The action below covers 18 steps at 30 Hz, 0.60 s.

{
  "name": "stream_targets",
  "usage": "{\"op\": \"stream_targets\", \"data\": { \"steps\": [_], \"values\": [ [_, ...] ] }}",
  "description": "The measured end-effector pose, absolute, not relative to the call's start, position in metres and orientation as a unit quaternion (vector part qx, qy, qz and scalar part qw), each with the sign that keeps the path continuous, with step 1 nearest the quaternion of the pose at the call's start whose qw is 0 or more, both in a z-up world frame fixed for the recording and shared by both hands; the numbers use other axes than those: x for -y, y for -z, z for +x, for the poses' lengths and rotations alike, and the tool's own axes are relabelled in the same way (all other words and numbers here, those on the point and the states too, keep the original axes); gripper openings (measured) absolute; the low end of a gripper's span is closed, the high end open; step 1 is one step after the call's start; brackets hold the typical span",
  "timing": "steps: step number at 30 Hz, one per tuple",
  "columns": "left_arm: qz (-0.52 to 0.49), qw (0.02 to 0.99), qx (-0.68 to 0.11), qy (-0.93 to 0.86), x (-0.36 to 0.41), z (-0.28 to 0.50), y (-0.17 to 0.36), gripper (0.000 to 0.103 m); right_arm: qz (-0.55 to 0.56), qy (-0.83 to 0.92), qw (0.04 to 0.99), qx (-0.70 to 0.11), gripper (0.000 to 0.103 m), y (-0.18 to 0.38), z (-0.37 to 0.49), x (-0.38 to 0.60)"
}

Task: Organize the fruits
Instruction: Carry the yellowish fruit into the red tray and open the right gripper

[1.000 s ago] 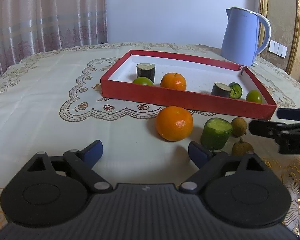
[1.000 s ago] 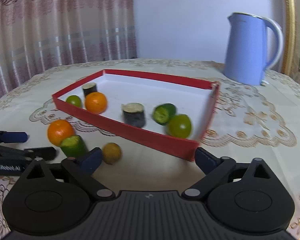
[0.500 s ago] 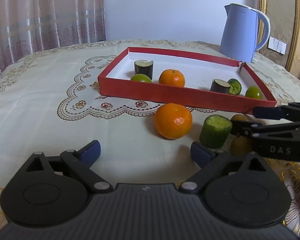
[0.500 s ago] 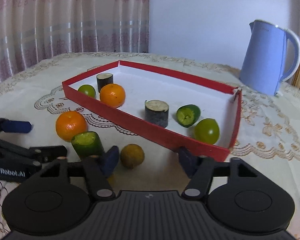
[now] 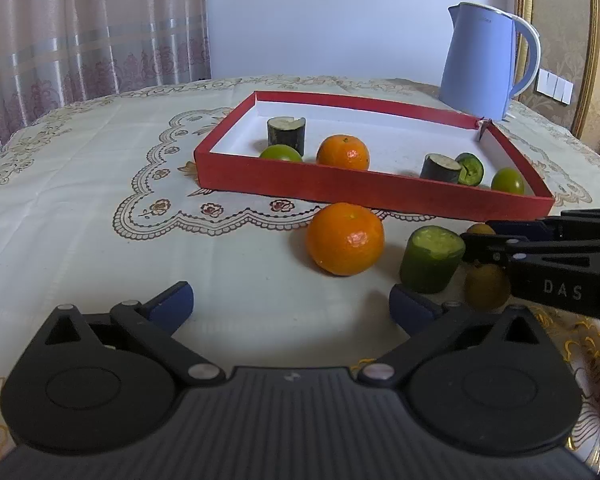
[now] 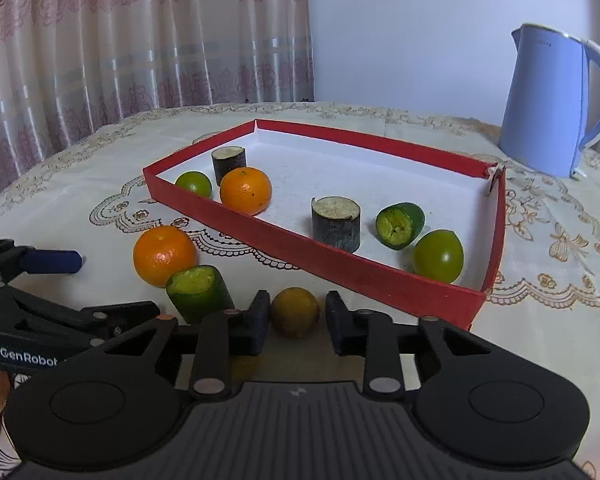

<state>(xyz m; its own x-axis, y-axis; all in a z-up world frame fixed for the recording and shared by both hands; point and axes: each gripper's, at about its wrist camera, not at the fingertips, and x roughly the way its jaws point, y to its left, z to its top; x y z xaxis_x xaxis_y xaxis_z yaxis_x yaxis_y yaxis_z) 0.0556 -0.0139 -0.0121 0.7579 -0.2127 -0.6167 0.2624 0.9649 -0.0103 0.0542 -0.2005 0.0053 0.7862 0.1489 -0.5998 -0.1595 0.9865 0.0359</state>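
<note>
Since a second ago, your right gripper [image 6: 294, 322] has slid in from the side and drawn its jaws together around the small round yellow-brown fruit [image 6: 295, 311], while your left gripper [image 5: 290, 304] has stayed put, its jaws opening to their widest over bare cloth with nothing between them.

Largest first: the round table under a cream embroidered cloth [image 5: 80, 200] fills both views. At its far right stands a pale blue plastic electric kettle [image 6: 548, 100]. In the middle lies the shallow red cardboard tray with a white floor [image 5: 372, 192], already holding an orange, three green fruits, one of them cut, and two dark cut stubs. Outside the tray's near wall sit a loose round orange [image 5: 345, 239], a green cut cylinder of fruit [image 5: 432, 258] standing upright just beside it, and two small yellow-brown fruits, one just short of your right gripper's fingers.

From the right wrist view the blue pads flank the fruit closely, apparently pressing it low and near its front. The fruit is round and smooth, so, caught that far forward, it may squirt out as you lift. The green cylinder stands close to your left pad [image 6: 256, 320]; a careless swing could topple it into the orange. Clear the tray's near wall, or you may clip it.
</note>
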Motion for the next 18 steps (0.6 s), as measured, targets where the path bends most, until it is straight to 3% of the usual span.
{"op": "stream_targets", "data": {
  "steps": [18],
  "values": [
    [0.038, 0.937, -0.324, 0.127, 0.014, 0.056, 0.012, 0.103, -0.038, -0.032, 0.963, -0.264, 0.026, -0.036, 0.024, 0.226]
  ]
}}
